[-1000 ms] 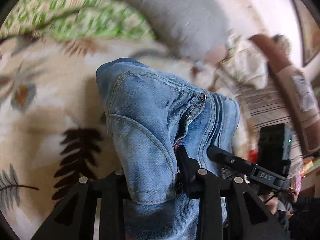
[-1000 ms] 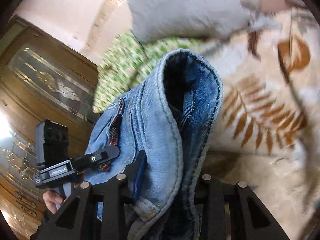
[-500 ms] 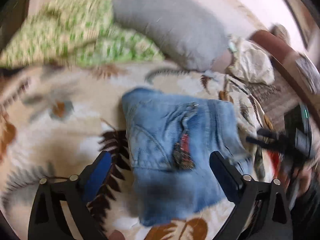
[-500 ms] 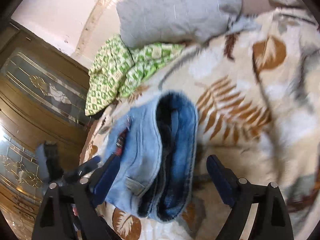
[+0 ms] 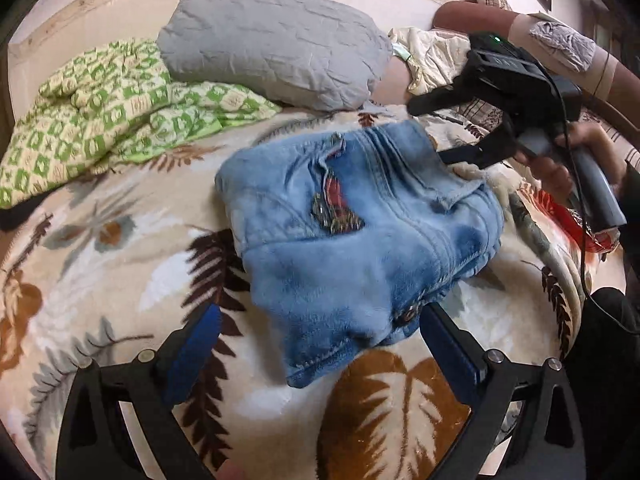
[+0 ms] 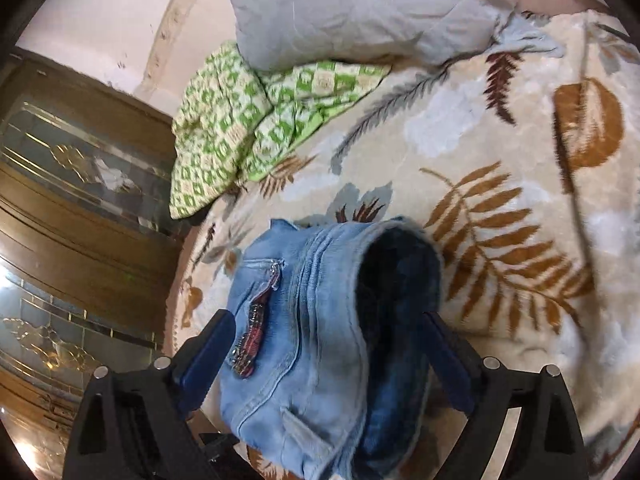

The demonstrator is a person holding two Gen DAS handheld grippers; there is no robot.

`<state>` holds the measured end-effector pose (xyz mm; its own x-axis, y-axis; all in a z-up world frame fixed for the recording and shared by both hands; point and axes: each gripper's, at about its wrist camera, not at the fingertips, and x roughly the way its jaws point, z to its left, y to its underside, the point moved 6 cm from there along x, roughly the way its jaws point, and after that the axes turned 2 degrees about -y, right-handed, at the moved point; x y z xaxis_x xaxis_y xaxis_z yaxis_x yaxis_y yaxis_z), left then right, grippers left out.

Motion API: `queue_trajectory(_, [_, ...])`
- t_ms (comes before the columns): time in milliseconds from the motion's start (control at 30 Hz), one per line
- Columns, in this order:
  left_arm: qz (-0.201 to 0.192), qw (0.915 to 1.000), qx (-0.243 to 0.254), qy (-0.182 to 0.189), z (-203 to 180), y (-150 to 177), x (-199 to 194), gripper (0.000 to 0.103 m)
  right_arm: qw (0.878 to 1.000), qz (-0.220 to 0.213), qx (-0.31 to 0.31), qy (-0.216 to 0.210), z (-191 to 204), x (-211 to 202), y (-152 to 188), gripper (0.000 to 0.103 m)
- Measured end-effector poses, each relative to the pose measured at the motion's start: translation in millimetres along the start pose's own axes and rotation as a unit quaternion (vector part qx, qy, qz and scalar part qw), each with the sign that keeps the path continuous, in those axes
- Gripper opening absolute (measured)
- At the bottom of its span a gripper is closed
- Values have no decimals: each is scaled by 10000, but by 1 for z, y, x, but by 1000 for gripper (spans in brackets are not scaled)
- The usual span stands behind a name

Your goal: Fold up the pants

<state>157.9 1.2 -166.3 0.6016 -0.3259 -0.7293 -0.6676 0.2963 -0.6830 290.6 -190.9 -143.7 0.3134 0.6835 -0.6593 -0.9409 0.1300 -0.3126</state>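
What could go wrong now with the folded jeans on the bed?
1. The jeans lie in a puffy bundle on the soft blanket; with both tools open, the fold might spring apart.
2. The left tool has just opened, with the bundle's edge between its fingers, untouched; pulling back carelessly could snag it.
3. The right tool, also just opened, straddles the bundle and could drag it.

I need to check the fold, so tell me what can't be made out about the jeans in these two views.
- Left wrist view: the folded jeans are smeared by motion blur along their near edge, so the hem lines are unreadable.
- Right wrist view: the jeans' near end runs off the bottom edge, behind the right tool.
- Both views: the layers underneath are hidden by the top layer.
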Motion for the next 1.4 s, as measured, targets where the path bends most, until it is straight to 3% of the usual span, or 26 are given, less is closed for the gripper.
queue_trajectory(133, [-132, 9992, 303, -216, -7, 8, 5, 94, 10000, 48, -28, 15, 5, 11, -4, 94])
queue_trajectory(200, [-129, 9984, 530, -162, -15, 10, 7, 71, 10000, 8, -45, 66, 7, 13, -7, 89])
queue_trajectory(267, [-114, 9963, 782, -324, -20, 14, 9, 58, 9999, -2, -88, 127, 9, 14, -8, 71])
queue_trajectory(300, [-159, 9950, 884, -441, -22, 15, 9, 51, 9997, -1, -136, 210, 10, 15, -8, 57])
queue_trajectory(333, [-192, 9947, 882, -494, -21, 16, 7, 49, 9995, 11, -175, 250, 11, 16, -8, 44])
queue_trajectory(367, [-184, 9953, 828, -467, -20, 16, 6, 46, 9992, 11, -250, 299, 12, 16, -8, 38])
queue_trajectory(400, [-171, 9962, 737, -426, -18, 15, 4, 38, 9988, -31, -353, 347, 15, 15, -8, 29])
queue_trajectory(433, [-175, 9963, 713, -436, -16, 15, 3, 36, 9983, -80, -426, 398, 16, 13, -9, 17])
queue_trajectory(567, [-154, 9970, 673, -352, -14, 16, 0, 28, 9982, -353, -299, 382, 11, 2, -20, 5])
queue_trajectory(700, [-80, 9963, 758, -387, -16, 21, 4, 25, 9982, -330, 163, 466, -24, 6, -27, 5])
queue_trajectory(833, [-35, 9963, 768, -397, -18, 24, 5, 24, 9975, -442, 253, 500, -35, 12, -27, 5])
queue_trajectory(1033, [13, 9967, 711, -395, -15, 25, 7, 28, 9982, -343, 352, 345, -43, 12, -20, 5])
queue_trajectory(1067, [16, 9971, 646, -392, -14, 23, 5, 34, 9985, -329, 344, 265, -39, 8, -18, 7])
queue_trajectory(1167, [98, 9988, 475, -84, -15, 18, -8, 78, 9992, -352, 187, 77, -25, -13, -10, 13])
queue_trajectory(1200, [-32, 9990, 453, -22, -15, 14, -17, 84, 9991, -384, -27, 198, -19, -23, -5, 24])
queue_trajectory(1233, [-147, 9990, 427, 36, -15, 9, -26, 84, 9985, -429, -191, 275, -16, -30, 0, 53])
queue_trajectory(1300, [-231, 9991, 315, 171, -9, -6, -39, 87, 9969, -594, -443, 264, -9, -44, 13, 94])
queue_trajectory(1400, [-301, 9995, 22, 54, 12, -35, -41, 96, 9931, -763, -863, 211, 2, -62, 37, 94])
